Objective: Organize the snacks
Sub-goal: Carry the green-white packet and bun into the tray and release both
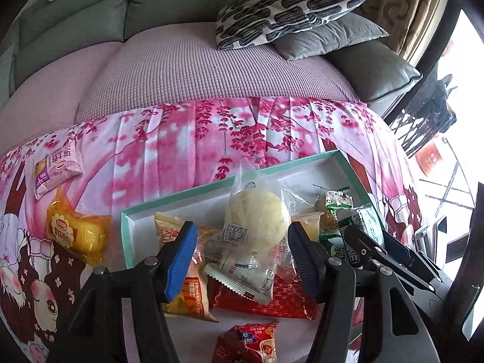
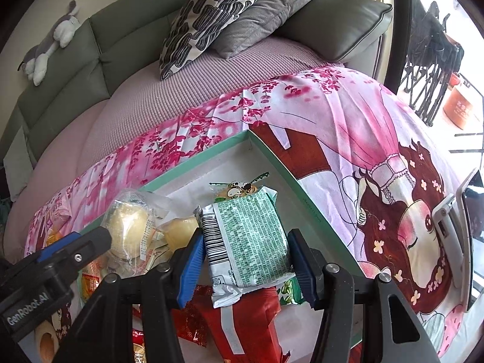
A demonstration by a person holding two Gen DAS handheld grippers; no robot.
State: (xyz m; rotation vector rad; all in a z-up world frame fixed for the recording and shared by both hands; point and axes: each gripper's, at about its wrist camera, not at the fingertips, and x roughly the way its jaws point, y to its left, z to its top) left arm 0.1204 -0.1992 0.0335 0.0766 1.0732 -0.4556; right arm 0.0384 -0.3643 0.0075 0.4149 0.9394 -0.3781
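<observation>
Lying barcode-up, green-and-white snack packet [image 2: 245, 239] looks crinkled, sealed.

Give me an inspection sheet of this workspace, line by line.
Surface: pink floral cloth spread over a sofa seat.
Job's things: teal-rimmed box holds a clear-wrapped bun, green packs and red packs; an orange pack and a pink pack lie outside on the cloth.
Clutter: nothing seen.
Grippers: left gripper open over the bun; right gripper shut on a green-printed pack, above the box.
Cables: nothing seen.
Surroundings: two pillows, a plush toy on the sofa back, window at right.
</observation>
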